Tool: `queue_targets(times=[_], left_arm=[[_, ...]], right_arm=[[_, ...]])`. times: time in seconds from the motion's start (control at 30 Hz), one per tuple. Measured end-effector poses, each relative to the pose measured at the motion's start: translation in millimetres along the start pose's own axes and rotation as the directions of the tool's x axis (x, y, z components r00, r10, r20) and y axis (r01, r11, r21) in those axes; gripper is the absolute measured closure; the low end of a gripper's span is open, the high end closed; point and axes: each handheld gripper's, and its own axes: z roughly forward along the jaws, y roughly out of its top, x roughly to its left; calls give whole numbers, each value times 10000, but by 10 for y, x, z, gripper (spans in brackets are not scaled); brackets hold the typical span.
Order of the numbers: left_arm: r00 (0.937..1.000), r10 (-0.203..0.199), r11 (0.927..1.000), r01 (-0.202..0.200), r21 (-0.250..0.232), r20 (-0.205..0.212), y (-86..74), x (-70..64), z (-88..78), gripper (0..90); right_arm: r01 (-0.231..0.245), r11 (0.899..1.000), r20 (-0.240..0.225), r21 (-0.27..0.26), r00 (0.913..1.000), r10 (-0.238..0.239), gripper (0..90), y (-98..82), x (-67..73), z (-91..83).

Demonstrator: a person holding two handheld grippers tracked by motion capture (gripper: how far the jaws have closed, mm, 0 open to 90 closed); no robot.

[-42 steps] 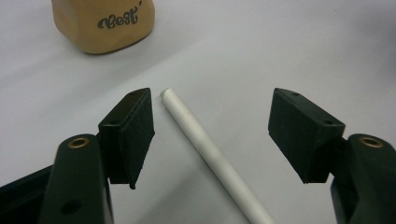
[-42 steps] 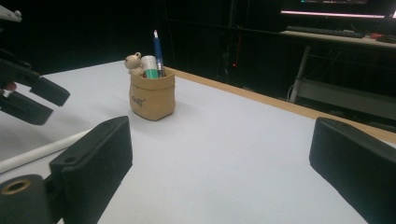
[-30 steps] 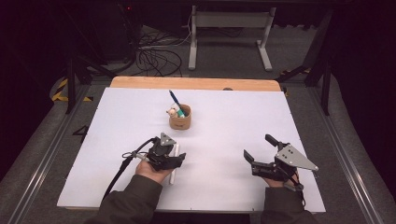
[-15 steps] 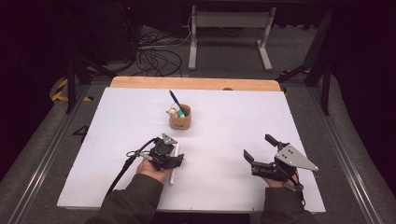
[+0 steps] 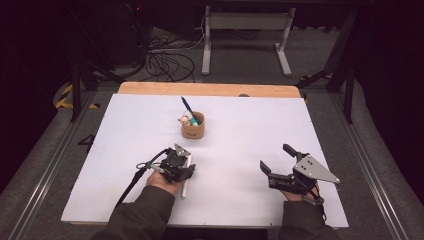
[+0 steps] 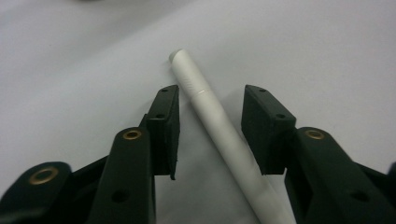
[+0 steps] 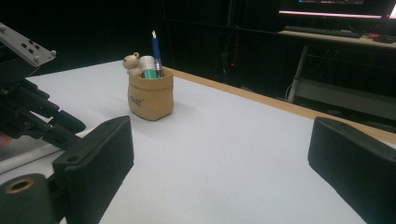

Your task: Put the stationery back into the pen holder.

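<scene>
1. One white table sheet [image 5: 240, 150] covers most of the lower half of the high view, with a strip of wooden board [image 5: 210, 89] along its upper edge.
2. Two forearms in dark sleeves come in from the bottom edge of the high view, each hand holding a gripper.
3. Lower right of the high view: the right gripper [image 5: 277, 160] rests on the sheet with its jaws spread wide and nothing between them. In the right gripper view its two black pads stand at the lower left and lower right corners, with bare sheet between.
4. Lower centre-left of the high view: the left gripper [image 5: 187, 172] lies low over the sheet, its cable trailing toward the bottom left.
5. Its jaws have just been closing around a white pen [image 6: 219, 135]. In the left gripper view the pen runs from upper centre to the bottom edge between the two pads. The right pad looks close against the barrel low down and the left pad stands a little clear, so the jaws are part open and not yet clamped.
6. Upper centre of the high view: a small tan pouch [image 5: 193, 127] stands upright, well apart from both grippers, holding a blue pen [image 5: 186, 106], a green-and-white tube [image 7: 148, 66] and a little bear figure [image 7: 132, 63].
</scene>
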Motion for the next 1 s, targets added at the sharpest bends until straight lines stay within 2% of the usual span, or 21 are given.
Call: queue_targets(times=[0.17, 0.3, 0.43, 0.57, 0.7, 0.83, 0.93, 1.0], left_arm=[[9999, 59, 9999, -61, 118, 140, 13, 35, -7, 679], [9995, 225, 9996, -229, 191, 213, 19, 74, -11, 778], [9988, 452, 9988, -455, 171, 168, 19, 69, -11, 780], [9974, 614, 9981, -616, 48, 383, 9, 96, -14, 781], [9948, 552, 9979, -521, -377, 859, 3, 120, -44, 781], [9906, 522, 9947, -403, -944, 1267, 22, 112, -108, 781], [9846, 620, 9899, -398, -1359, 1633, 34, 96, -151, 781], [9804, 718, 9838, -393, -1749, 1837, 39, 74, -187, 781]], right_arm=[[14, 10000, 19, -5, 10000, -14, 79, 4, 5, 1], [16, 10000, 38, -32, 10000, -15, 79, 8, 7, -1], [53, 10000, 20, -7, 10000, -53, 82, 7, 11, 2], [66, 10000, -15, 22, 10000, -66, 84, 4, 20, 10], [117, 9999, -58, 22, 9999, -116, 90, 3, 26, 15], [141, 9999, -69, 63, 9999, -140, 91, -4, 36, 33], [181, 9998, -110, 81, 9998, -180, 92, -6, 52, 45], [208, 9998, -196, 52, 9996, -207, 92, -4, 64, 55]])
